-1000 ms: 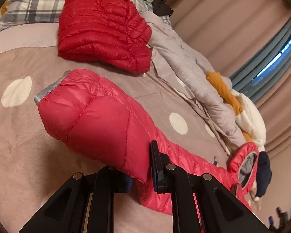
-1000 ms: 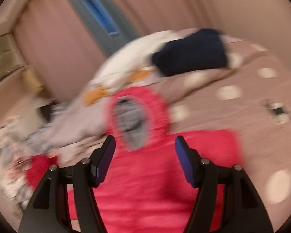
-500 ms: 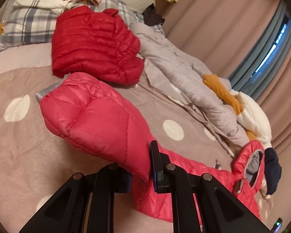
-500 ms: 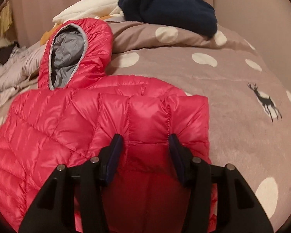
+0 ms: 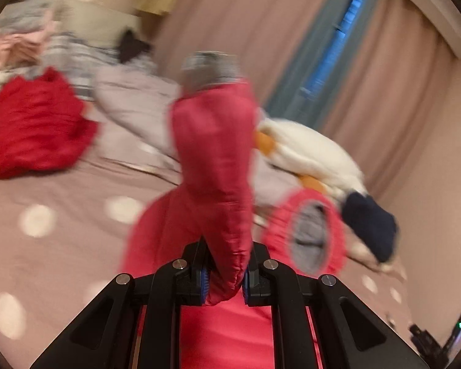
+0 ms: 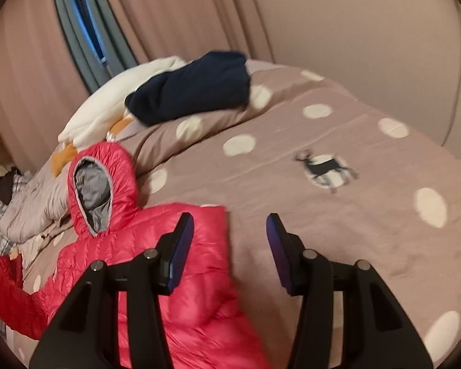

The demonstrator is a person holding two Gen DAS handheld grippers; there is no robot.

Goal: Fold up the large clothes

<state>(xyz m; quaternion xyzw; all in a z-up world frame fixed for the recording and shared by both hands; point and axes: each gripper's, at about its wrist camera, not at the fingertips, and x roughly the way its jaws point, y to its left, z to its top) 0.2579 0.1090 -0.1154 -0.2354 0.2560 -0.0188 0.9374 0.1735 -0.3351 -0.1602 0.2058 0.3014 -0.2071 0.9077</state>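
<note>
The left gripper (image 5: 224, 276) pinches the pink jacket (image 6: 196, 292) sleeve (image 5: 213, 166), probably to fold it over; the right gripper (image 6: 230, 246) hangs open, holding nothing.

bare bedspread (image 6: 338, 215) right, clothes heap (image 6: 181, 92) beyond

You have two red jackets on the bed: the hooded one (image 6: 156, 276) and a folded one (image 5: 37, 129). One navy garment (image 6: 193, 92) lies on one white-and-orange plush (image 6: 107, 107) (what it is, the pictures don't settle). One grey coat (image 5: 132, 107), one deer print (image 6: 325, 169), and two grippers, left (image 5: 224, 276) and right (image 6: 230, 249).
</note>
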